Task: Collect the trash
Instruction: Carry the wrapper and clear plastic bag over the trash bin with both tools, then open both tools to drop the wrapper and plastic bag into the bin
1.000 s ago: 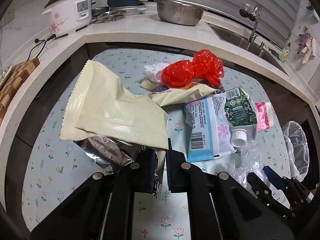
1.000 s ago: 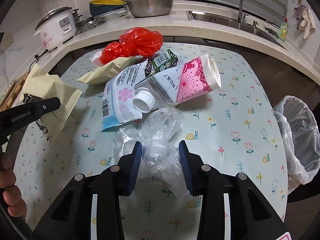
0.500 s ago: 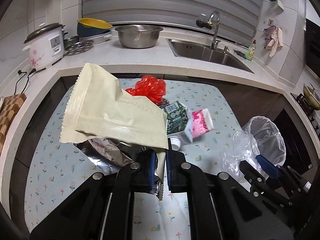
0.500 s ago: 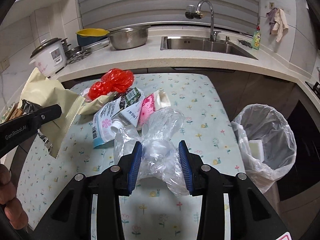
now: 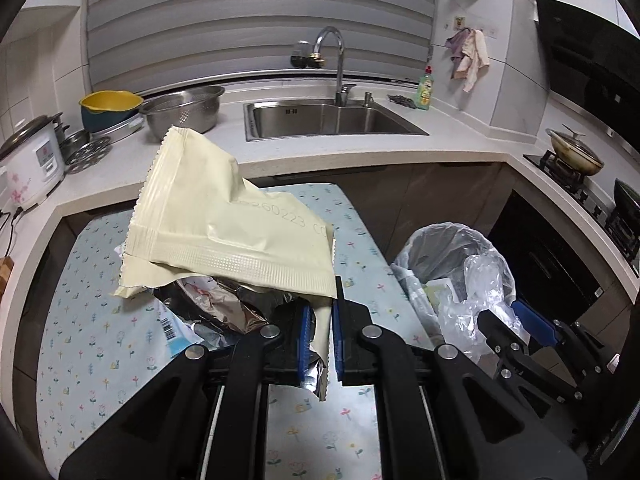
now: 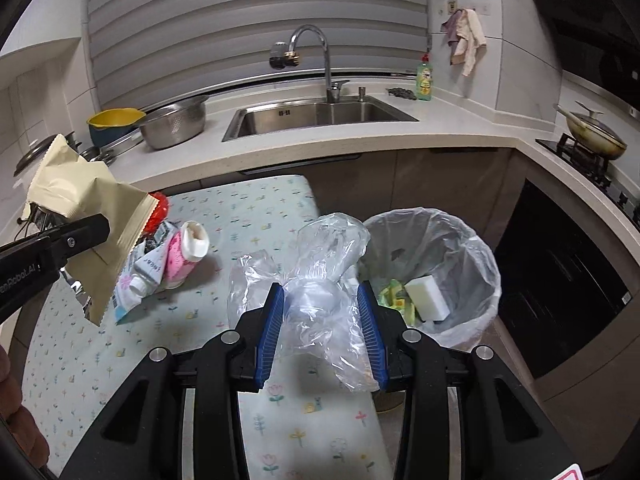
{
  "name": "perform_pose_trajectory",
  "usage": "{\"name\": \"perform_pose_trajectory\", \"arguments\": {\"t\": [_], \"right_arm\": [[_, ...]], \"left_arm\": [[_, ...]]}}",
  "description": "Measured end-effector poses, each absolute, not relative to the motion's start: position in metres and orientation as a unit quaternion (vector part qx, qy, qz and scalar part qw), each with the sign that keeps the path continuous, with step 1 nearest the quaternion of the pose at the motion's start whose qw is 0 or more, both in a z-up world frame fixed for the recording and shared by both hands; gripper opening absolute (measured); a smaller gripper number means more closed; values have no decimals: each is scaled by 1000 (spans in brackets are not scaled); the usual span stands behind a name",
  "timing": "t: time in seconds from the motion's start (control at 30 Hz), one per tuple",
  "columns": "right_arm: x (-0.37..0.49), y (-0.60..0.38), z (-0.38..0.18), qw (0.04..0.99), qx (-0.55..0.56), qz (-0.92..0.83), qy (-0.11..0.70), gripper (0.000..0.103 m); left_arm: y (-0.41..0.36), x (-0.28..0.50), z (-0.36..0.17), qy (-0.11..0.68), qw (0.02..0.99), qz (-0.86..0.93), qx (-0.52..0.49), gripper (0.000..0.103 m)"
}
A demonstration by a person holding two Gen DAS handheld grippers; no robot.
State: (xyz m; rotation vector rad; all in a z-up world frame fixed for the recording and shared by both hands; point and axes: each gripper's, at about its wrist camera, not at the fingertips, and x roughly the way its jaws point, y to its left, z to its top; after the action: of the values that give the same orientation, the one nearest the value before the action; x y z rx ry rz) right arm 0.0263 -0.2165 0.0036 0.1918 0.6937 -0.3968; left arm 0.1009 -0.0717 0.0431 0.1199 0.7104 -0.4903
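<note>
My left gripper (image 5: 319,332) is shut on a cream snack wrapper (image 5: 228,224) with a foil inside, lifted above the flowered table (image 5: 80,344). The same wrapper (image 6: 84,216) shows at the left of the right wrist view, with the left gripper's finger (image 6: 76,236) on it. A crumpled clear plastic bottle (image 6: 324,280) sits pinched between the blue pads of my right gripper (image 6: 322,320), just left of the white-lined trash bin (image 6: 472,264). The bin holds a white sponge (image 6: 428,298) and a green wrapper. In the left wrist view the right gripper (image 5: 516,320) and the clear plastic bottle (image 5: 476,288) hang over the bin (image 5: 428,248).
On the table lie a pink and white carton (image 6: 180,256), a blue and white pouch (image 6: 128,296) and a red bag (image 6: 158,212). Behind run a counter with a sink (image 6: 320,114), a steel colander (image 6: 176,120), a rice cooker (image 5: 28,168) and a stove with a pan (image 6: 596,136).
Both grippers rose from the table and swung right toward the bin, each carrying its piece. The trash pile slid to the left and the bin came close.
</note>
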Motion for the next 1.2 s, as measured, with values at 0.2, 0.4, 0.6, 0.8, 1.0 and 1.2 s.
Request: {"name": "perform_pose_trajectory", "arguments": {"t": [0.2,0.4,0.6,0.8,1.0,1.2], "right_arm": [[2,-259,3,910,113,-229,327,36],[-15,-294,3,903,131,-260,316,36],[-30,-327,-3,894,149,-287,311,36],[-36,-352,-12,883,163,-308,314,36],[-28,-368,-24,875,172,-316,323,36],[-16,-372,-42,870,176,-307,343,36]], "left_arm": [[-124,81,42,339,895,-279,83,9],[-174,69,38,340,877,-322,109,9],[-218,71,25,357,852,-360,133,9],[-258,78,10,346,843,-380,157,9],[-281,104,-4,358,841,-374,156,9],[-273,129,-19,385,843,-348,143,9]]}}
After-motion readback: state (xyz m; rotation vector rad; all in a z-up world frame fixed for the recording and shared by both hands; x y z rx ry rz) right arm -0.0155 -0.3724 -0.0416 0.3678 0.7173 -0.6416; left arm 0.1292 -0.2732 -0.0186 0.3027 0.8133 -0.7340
